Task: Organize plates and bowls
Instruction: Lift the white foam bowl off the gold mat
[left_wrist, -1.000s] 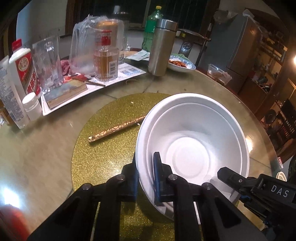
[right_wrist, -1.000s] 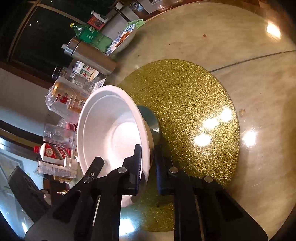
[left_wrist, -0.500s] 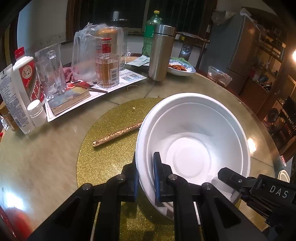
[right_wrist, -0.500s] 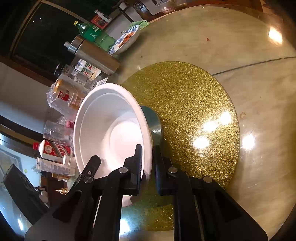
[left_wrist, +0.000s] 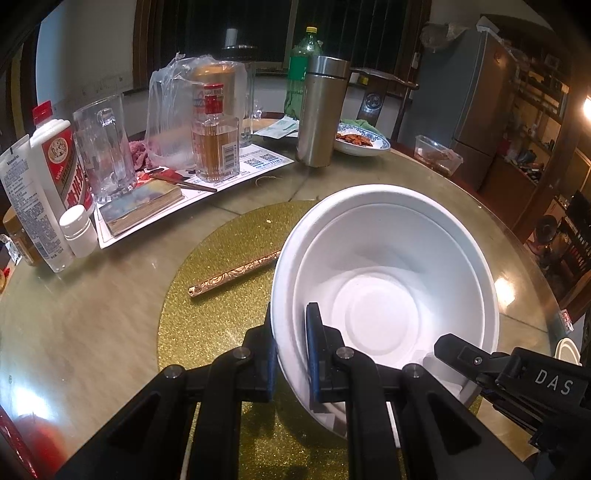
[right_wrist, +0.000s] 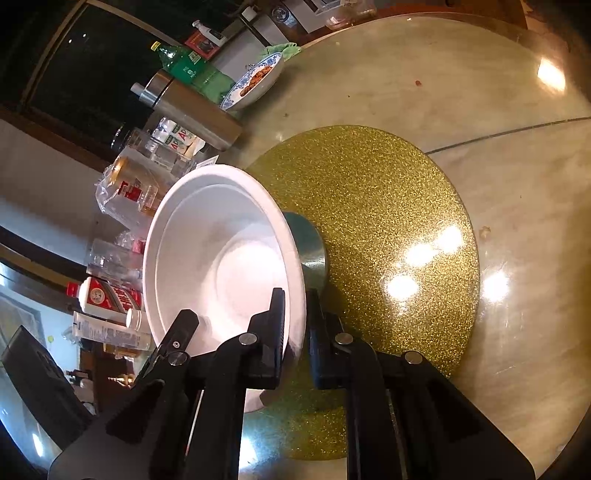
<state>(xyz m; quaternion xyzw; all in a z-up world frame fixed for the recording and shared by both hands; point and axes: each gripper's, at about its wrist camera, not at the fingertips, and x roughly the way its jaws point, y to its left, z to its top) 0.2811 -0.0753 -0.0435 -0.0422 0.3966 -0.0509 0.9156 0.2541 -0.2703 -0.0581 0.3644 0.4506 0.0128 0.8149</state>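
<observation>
Your round marble bench (left_wrist: 92, 332), one gold mat (left_wrist: 221, 295); two nested white bowls (left_wrist: 388, 258), rim clamped by left gripper (left_wrist: 290, 343) and right gripper (right_wrist: 295, 325).

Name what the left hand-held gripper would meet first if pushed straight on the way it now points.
The left hand-held gripper is shut on the bowl's rim, so the bowl goes with it; beyond, probably the gold mat, though depth is unclear.

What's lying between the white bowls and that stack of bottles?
A patterned copper-coloured stick lies on the gold mat between the white bowls and the bottles, seen in the left wrist view.
</observation>
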